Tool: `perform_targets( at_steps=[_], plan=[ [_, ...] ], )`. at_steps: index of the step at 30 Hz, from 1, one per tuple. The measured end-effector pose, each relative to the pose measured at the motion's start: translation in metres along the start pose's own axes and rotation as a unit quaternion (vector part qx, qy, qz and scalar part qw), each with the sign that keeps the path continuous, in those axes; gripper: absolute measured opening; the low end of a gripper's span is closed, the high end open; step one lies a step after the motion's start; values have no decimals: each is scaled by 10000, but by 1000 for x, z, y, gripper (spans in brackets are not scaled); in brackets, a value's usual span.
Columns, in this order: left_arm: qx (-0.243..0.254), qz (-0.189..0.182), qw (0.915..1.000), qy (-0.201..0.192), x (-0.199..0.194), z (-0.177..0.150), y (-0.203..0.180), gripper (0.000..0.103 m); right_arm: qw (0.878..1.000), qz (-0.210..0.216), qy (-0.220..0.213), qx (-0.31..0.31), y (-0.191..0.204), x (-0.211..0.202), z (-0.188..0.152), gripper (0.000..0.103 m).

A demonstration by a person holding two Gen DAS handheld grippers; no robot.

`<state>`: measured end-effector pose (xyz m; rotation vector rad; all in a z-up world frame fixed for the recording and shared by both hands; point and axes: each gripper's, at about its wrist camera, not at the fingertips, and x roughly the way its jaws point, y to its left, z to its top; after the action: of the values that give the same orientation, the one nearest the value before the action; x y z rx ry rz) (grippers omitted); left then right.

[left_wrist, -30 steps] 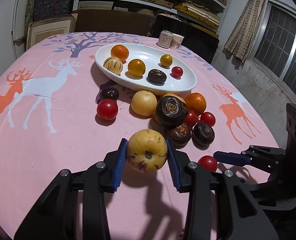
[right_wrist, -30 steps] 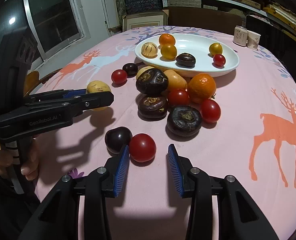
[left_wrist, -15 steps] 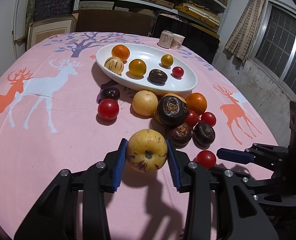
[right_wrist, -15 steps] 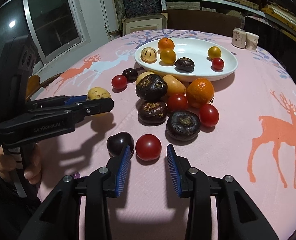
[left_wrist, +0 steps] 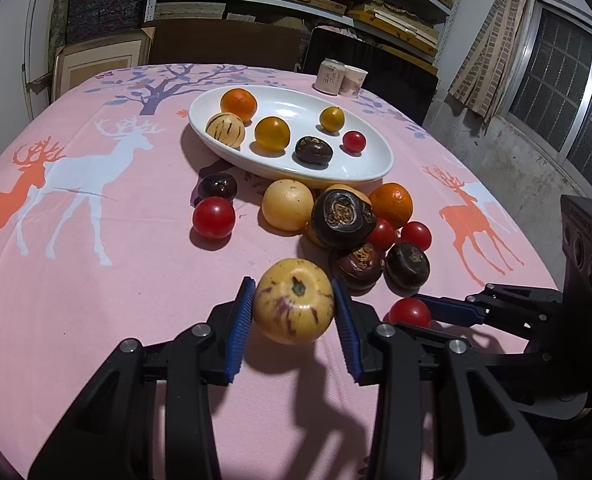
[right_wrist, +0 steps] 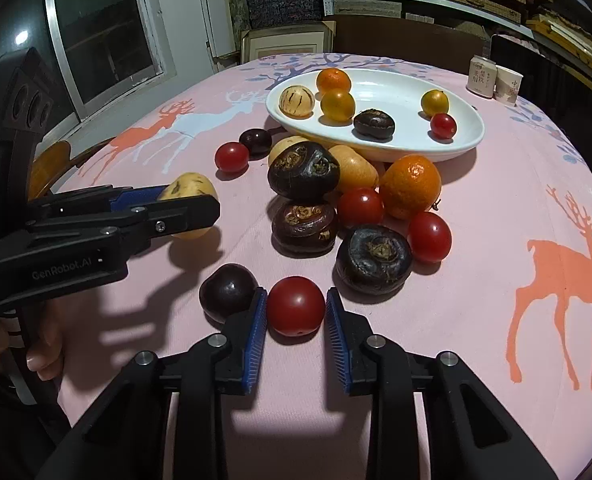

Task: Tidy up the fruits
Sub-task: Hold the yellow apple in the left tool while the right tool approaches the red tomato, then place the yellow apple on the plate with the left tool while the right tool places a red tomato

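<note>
My left gripper point(left_wrist: 294, 308) is shut on a yellow purple-streaked melon point(left_wrist: 294, 306) and holds it just above the pink cloth; it also shows in the right wrist view point(right_wrist: 188, 204). My right gripper point(right_wrist: 295, 312) is open, its blue pads either side of a red tomato point(right_wrist: 295, 306) on the cloth, with small gaps. A dark plum point(right_wrist: 227, 292) touches the left pad's outer side. The white oval plate point(left_wrist: 372, 160) holds several fruits. A pile of dark fruits point(right_wrist: 304, 172), oranges and tomatoes lies in front of it.
Two paper cups point(left_wrist: 340, 78) stand behind the plate. A red tomato point(left_wrist: 213, 217) and a dark plum point(left_wrist: 217, 187) lie left of the pile. The table's edge drops off at the right, near a wall and window point(left_wrist: 556, 92). Shelves and a chair stand behind the table.
My left gripper has lifted the melon slightly and moved forward. My right gripper has slid forward around the red tomato and its jaws have narrowed.
</note>
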<state>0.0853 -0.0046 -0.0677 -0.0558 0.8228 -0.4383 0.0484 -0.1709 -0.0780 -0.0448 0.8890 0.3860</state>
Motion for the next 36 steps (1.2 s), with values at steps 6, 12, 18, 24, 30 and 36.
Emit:
perform_targets(
  at_steps=[6, 12, 18, 24, 30, 36],
  plan=[
    [3, 9, 10000, -16, 0, 0, 0, 38, 9999, 28, -86, 117, -3, -2, -2, 27],
    [-7, 28, 10000, -33, 0, 1, 0, 38, 9996, 66, -175, 227, -7, -10, -3, 27],
    [-36, 31, 10000, -56, -3, 2, 1, 38, 9987, 94, -258, 432, -17, -17, -3, 27],
    [-56, 19, 9998, -210, -19, 13, 4, 38, 9961, 118, -578, 650, -34, -41, 8, 27],
    [85, 33, 9995, -297, -26, 40, 0, 38, 9936, 137, -828, 759, -54, -57, 28, 27],
    [240, 41, 9993, -275, 1, 90, -7, 38, 9915, 162, -967, 855, -79, -53, 78, 28]
  ],
)
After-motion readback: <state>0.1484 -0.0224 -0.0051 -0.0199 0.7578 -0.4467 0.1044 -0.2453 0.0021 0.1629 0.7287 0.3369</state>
